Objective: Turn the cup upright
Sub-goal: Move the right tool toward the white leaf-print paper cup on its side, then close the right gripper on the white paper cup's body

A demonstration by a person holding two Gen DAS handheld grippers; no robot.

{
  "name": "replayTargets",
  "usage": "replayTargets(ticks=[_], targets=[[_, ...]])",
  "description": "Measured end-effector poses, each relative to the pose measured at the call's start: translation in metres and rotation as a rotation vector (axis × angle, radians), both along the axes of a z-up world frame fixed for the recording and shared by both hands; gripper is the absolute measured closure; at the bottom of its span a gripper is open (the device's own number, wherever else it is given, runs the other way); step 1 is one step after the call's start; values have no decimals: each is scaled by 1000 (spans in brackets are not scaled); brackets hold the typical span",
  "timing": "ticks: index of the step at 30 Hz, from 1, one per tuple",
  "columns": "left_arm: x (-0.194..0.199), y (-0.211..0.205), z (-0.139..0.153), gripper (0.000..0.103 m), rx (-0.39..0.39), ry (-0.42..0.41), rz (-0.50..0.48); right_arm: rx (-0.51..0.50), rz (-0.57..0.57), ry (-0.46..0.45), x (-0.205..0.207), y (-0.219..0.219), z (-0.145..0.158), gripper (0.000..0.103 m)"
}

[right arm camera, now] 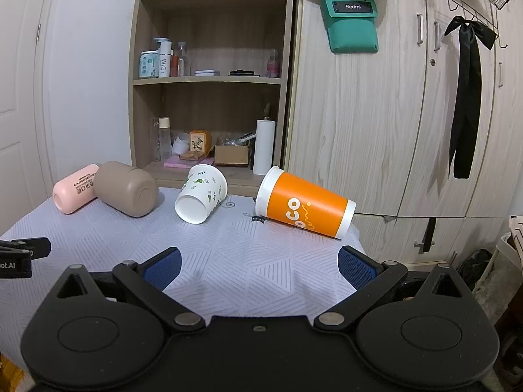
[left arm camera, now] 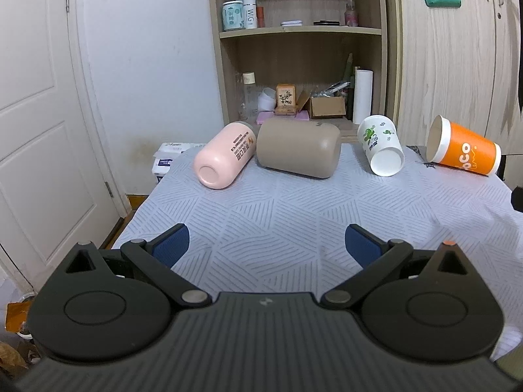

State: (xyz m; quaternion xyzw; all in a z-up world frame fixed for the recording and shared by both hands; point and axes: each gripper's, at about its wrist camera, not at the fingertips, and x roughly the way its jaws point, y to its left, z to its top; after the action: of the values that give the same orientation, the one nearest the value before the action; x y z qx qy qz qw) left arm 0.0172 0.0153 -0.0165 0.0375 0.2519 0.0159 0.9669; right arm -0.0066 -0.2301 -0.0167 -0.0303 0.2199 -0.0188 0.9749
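Observation:
Several cups lie on their sides along the far edge of the table. From left: a pink cup (left arm camera: 225,158) (right arm camera: 75,192), a taupe cup (left arm camera: 297,150) (right arm camera: 127,187), a white paper cup with green leaves (left arm camera: 380,148) (right arm camera: 201,197), and an orange paper cup (left arm camera: 464,150) (right arm camera: 304,207). My left gripper (left arm camera: 266,245) is open and empty over the near middle of the table. My right gripper (right arm camera: 260,266) is open and empty, short of the orange cup. The left gripper's edge shows in the right wrist view (right arm camera: 23,251).
The table wears a pale patterned cloth (left arm camera: 294,222) (right arm camera: 228,251). Behind it stands an open wooden shelf (left arm camera: 300,32) (right arm camera: 209,81) with bottles and boxes, and wardrobe doors (right arm camera: 392,130) to the right. A white door (left arm camera: 39,130) is at the left.

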Motion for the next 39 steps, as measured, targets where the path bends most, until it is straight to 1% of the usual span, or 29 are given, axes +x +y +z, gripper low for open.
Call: replayTargets(ticks=[20,23,26,30,33,36,39], targets=[[0,3,-1,0,1,5,3,-5,-1,13,1,0,-1,0],[-3,6,2,0,-23,-10,14,-4,7,15,2,0,-2,0],[-6,8,7,0,-39,-17,5,4,18,24,5,0,-3,0],[-3,2,15,0,-34,-18,-13,35,55,48,11,0,-4,0],[4,-6,22,0,-48,-20,-51,33,81,53,16,2,-5,0],[16,-14,28,0,-84,-3,-103,34,136,63,23,3,-5,0],[36,-22,31,0,-144,37,-136,67,230,60,35,-2,-2,0]])
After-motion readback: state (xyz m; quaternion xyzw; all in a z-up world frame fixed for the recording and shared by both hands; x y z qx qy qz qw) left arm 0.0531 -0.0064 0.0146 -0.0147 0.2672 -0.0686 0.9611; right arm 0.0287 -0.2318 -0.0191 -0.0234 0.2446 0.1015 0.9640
